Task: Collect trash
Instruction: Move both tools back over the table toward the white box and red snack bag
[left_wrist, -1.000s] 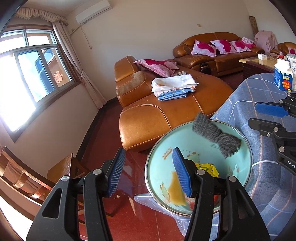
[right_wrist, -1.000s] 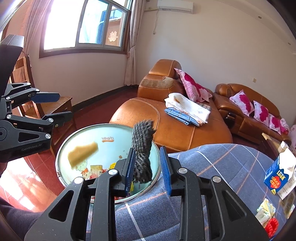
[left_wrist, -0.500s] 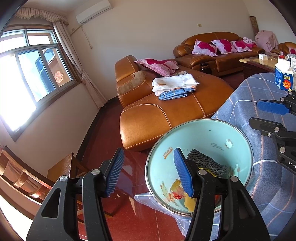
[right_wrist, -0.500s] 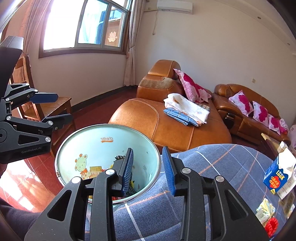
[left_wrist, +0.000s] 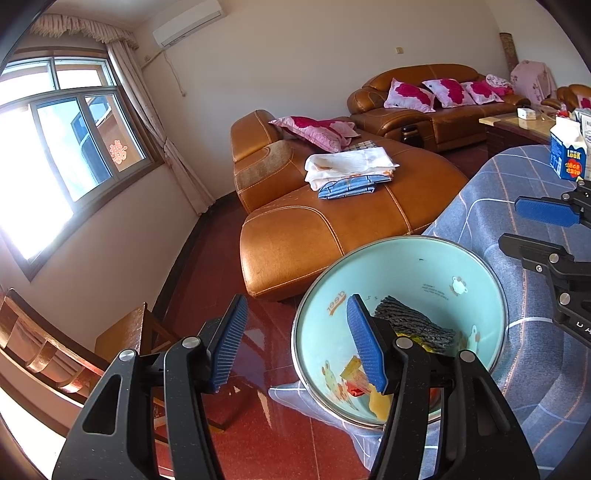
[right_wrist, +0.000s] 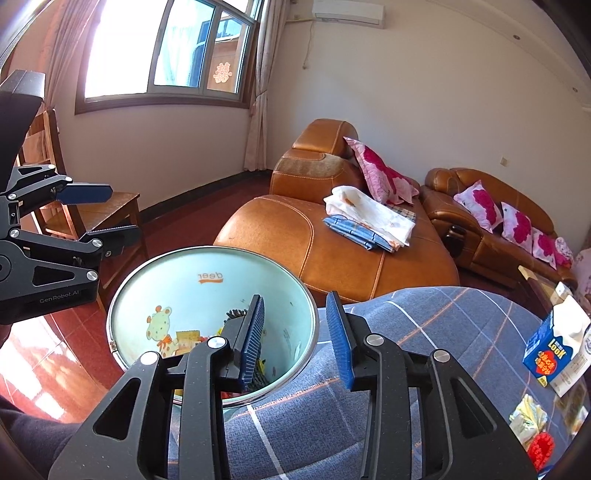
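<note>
Bin (left_wrist: 406, 266) beside table (right_wrist: 424, 325) | carton (right_wrist: 554, 350) on table | both claws wide, empty

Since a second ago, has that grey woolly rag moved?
Yes. The grey rag was at the rim of the bin; it has dropped down inside, onto the wrappers at the bottom.

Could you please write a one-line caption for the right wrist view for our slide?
Open right gripper above the trash bin holding a grey cloth, milk carton on the checked tablecloth.
</note>
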